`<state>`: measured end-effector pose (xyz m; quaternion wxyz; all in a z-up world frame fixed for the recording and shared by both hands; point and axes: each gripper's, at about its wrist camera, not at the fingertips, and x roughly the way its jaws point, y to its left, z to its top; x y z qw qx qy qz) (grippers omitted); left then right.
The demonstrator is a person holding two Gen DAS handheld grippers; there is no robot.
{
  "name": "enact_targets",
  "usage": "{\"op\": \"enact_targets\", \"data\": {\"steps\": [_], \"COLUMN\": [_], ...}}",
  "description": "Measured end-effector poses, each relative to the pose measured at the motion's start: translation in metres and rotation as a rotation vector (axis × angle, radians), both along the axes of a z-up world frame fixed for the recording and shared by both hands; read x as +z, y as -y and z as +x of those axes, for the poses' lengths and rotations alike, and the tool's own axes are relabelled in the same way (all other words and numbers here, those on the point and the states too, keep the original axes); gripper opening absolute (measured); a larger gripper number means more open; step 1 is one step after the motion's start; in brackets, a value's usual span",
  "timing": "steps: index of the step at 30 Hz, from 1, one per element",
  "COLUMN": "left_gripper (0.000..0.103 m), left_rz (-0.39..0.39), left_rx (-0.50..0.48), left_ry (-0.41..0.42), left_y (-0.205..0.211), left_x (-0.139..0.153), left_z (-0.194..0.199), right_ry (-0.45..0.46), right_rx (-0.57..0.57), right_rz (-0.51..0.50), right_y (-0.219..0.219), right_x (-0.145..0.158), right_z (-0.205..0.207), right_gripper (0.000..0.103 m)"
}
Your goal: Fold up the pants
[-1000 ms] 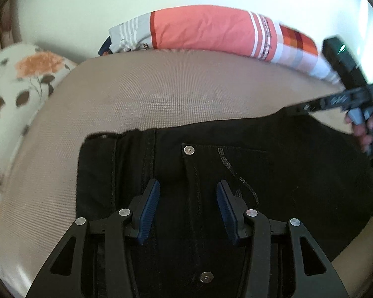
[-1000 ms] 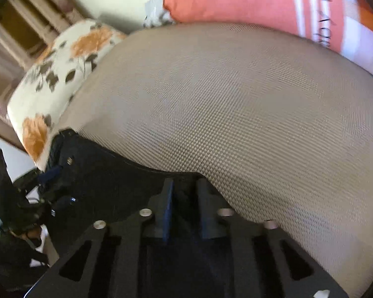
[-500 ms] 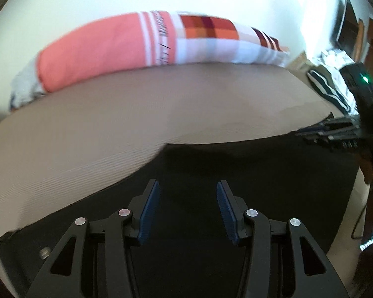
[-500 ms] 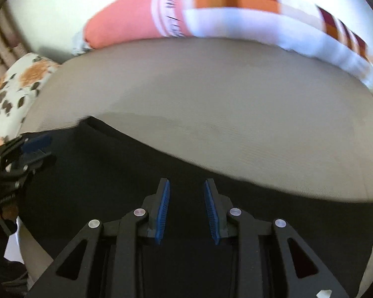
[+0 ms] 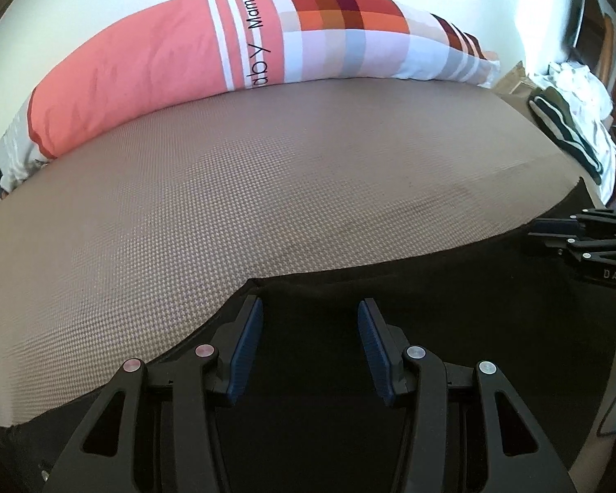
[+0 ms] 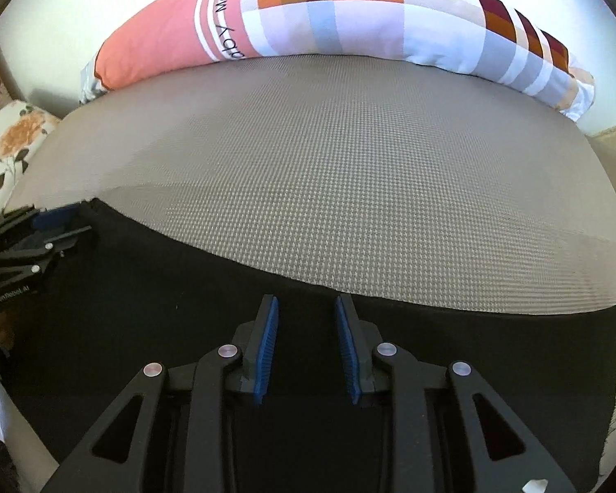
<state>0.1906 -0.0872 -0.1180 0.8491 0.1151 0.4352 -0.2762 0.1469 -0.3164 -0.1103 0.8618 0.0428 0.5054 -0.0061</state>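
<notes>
My left hand-held gripper (image 5: 308, 341) and right hand-held gripper (image 6: 306, 339) hover wide apart, empty (pants (image 5: 431, 328) flat on the bed (image 5: 267, 189)), ready to pinch the far edge.

bright daylight, sharp, fisheye-warped edges

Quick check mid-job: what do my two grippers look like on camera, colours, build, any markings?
Both match: matte black angular linkage arms with triangular cut-outs and round silver pivot screws. Left gripper has dark navy ribbed pads on its fingers; right gripper has brighter blue ones. Seen side-on, the right one reads "DAS", the left has small white lettering, illegible. No cables visible.
</notes>
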Motion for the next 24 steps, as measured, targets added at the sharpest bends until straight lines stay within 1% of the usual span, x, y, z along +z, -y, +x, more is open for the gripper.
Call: {"op": "enact_targets", "data": {"steps": [7, 10, 13, 16, 17, 19, 22, 24], "left_gripper": [0.049, 0.050, 0.051, 0.051, 0.051, 0.054, 0.055, 0.055], "left_rz": [0.021, 0.051, 0.055, 0.068, 0.071, 0.040, 0.000, 0.014], "left_rx": [0.024, 0.045, 0.049, 0.074, 0.086, 0.117, 0.167, 0.168], "left_ry": [0.025, 0.055, 0.049, 0.034, 0.022, 0.022, -0.013, -0.001], "left_y": [0.003, 0.004, 0.000, -0.008, -0.012, -0.023, -0.036, -0.039], "left_x": [0.001, 0.007, 0.007, 0.000, -0.004, -0.007, -0.008, -0.008], "left_z": [-0.005, -0.019, -0.036, -0.054, -0.060, -0.071, -0.080, -0.087], "right_ry": [0.013, 0.016, 0.043, 0.072, 0.075, 0.083, 0.084, 0.082], "right_rx": [-0.001, 0.010, 0.011, 0.014, 0.011, 0.000, -0.028, -0.061], "right_rz": [0.012, 0.038, 0.064, 0.067, 0.077, 0.102, 0.113, 0.123], "right_y": [0.000, 0.003, 0.008, 0.014, 0.018, 0.029, 0.054, 0.077], "right_x": [-0.001, 0.000, 0.007, 0.015, 0.017, 0.022, 0.027, 0.028], "right_z": [-0.004, -0.005, -0.011, -0.021, -0.025, -0.036, -0.055, -0.070], "right_gripper": [0.027, 0.028, 0.028, 0.028, 0.028, 0.028, 0.033, 0.034]}}
